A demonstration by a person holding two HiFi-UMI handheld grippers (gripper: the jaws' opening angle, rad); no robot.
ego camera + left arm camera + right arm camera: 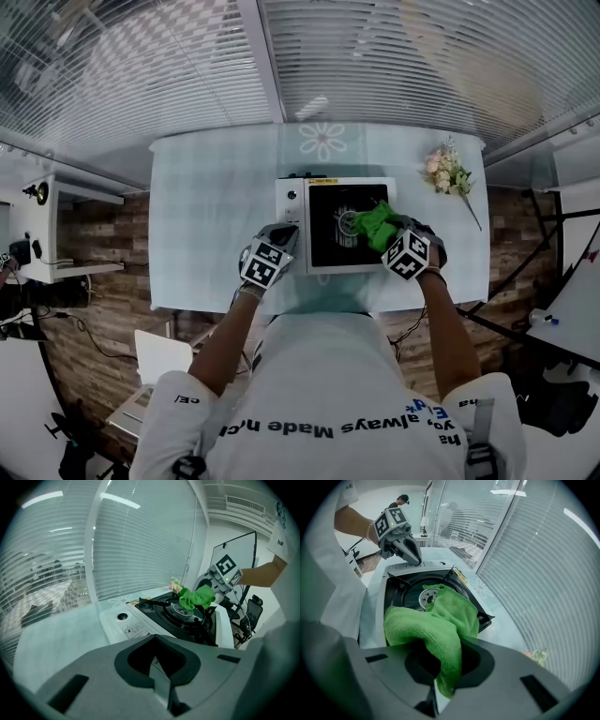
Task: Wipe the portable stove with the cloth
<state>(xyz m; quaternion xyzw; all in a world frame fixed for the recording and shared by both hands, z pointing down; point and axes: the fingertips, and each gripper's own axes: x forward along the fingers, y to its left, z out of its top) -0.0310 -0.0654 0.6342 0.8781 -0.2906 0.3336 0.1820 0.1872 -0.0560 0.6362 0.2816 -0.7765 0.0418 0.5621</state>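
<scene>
The portable stove [292,227], white with a black top, stands in the middle of the table. A green cloth [377,225] lies bunched over the right half of the black top, beside the round burner [425,597]. My right gripper [394,234] is shut on the cloth [436,625], which spills out of the jaws onto the stove [403,585]. My left gripper [284,236] is shut with nothing in it, its tips on the stove's white left panel [124,625] near the knob. From the left gripper view the cloth [197,597] and right gripper [213,590] show over the burner.
A pale tablecloth covers the table [211,216]. A small bunch of flowers [450,171] lies at its back right. Window blinds run behind the table. A person [399,501] stands far off in the room.
</scene>
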